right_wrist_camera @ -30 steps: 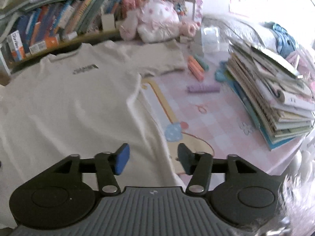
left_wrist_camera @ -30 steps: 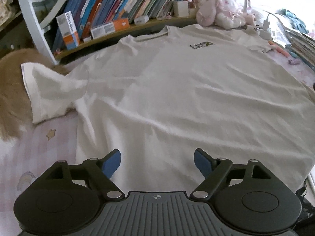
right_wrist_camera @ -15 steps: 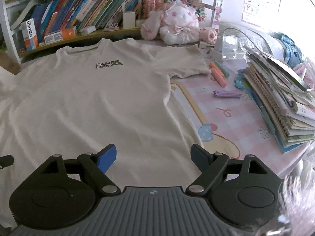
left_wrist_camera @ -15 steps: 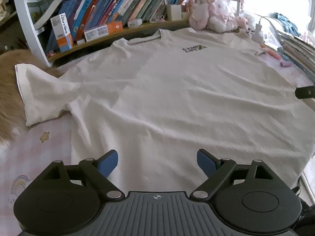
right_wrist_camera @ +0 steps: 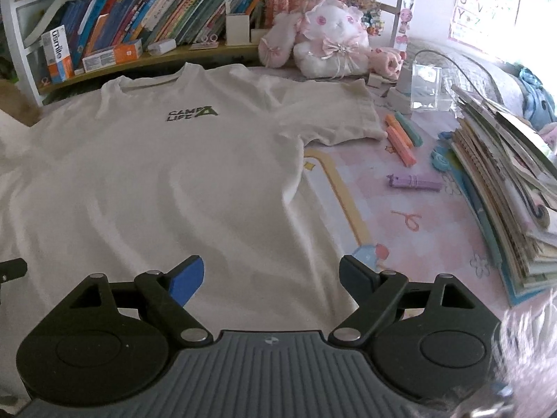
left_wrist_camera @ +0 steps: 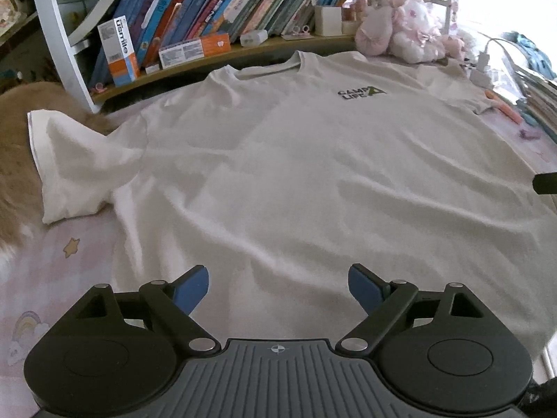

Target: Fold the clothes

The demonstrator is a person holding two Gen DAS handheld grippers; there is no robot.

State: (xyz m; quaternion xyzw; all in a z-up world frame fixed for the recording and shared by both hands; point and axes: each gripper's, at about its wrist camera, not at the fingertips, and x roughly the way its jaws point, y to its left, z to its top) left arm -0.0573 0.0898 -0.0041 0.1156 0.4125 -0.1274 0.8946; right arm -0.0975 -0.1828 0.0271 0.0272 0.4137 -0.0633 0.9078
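A pink checked cartoon-print mat (right_wrist_camera: 435, 216) carries a white short-sleeved T-shirt (right_wrist_camera: 167, 181) spread flat, chest logo up, with orange and green highlighter pens (right_wrist_camera: 400, 136), a lilac pen (right_wrist_camera: 414, 184), a leaning stack of books (right_wrist_camera: 504, 188) and a pink-and-white plush rabbit (right_wrist_camera: 327, 41) alongside.

A child's room at home: crammed bookshelf (right_wrist_camera: 146, 17); pink plush bunny (right_wrist_camera: 330, 41); cartoon-print desk mat (right_wrist_camera: 400, 216); alphabet poster (right_wrist_camera: 487, 3).

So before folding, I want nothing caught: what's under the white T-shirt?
The T-shirt lies flat on a pink cartoon-print mat, visible beside it. Whatever is beneath the fabric is hidden.
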